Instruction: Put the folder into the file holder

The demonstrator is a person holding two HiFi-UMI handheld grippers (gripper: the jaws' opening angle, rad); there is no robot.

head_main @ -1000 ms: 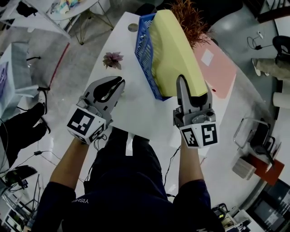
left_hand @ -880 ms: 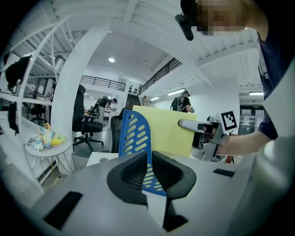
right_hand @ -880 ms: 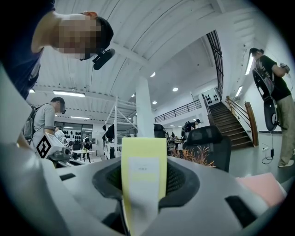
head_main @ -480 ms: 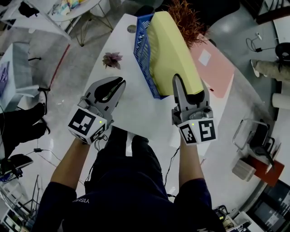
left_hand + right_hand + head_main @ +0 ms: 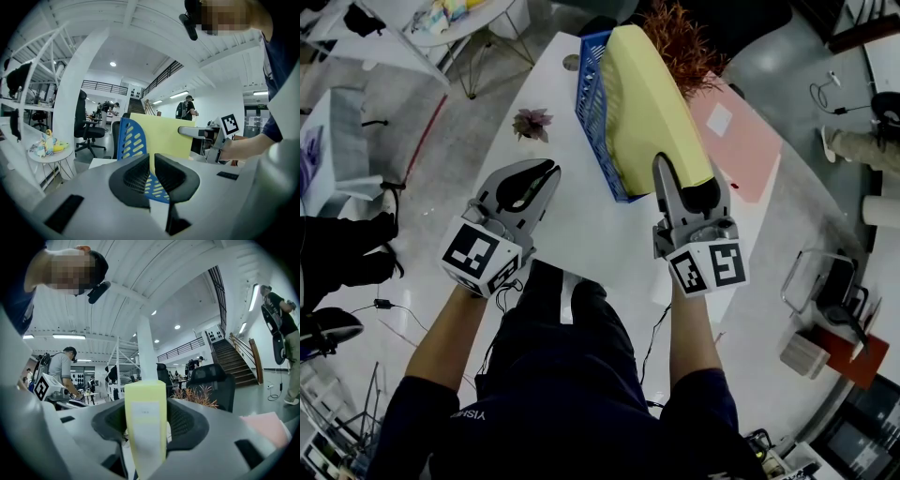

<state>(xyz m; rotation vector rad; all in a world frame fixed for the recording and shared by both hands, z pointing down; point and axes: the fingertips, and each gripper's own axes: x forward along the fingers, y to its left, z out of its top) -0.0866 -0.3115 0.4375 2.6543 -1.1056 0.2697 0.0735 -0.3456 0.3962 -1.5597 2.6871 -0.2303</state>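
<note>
A thick yellow folder [image 5: 652, 103] stands in the blue perforated file holder [image 5: 592, 103] on the white table [image 5: 581, 225], leaning right. My right gripper [image 5: 686, 173] straddles the folder's near end. In the right gripper view the folder's spine [image 5: 145, 423] fills the gap between the pads, and the jaws are opening away from it. My left gripper [image 5: 546, 171] hovers over the table left of the holder, shut and empty. Past its tips, the left gripper view shows the holder [image 5: 131, 140] and the folder [image 5: 164, 136].
A small dried flower [image 5: 532, 123] lies on the table left of the holder. A reddish plant [image 5: 684, 37] stands behind the folder and a pink sheet [image 5: 741, 136] lies to its right. The table's near edge runs just ahead of the person's body.
The right gripper and the folder's near end have shifted slightly left and away, with the folder sitting deeper in the holder. The left gripper has stayed put.
</note>
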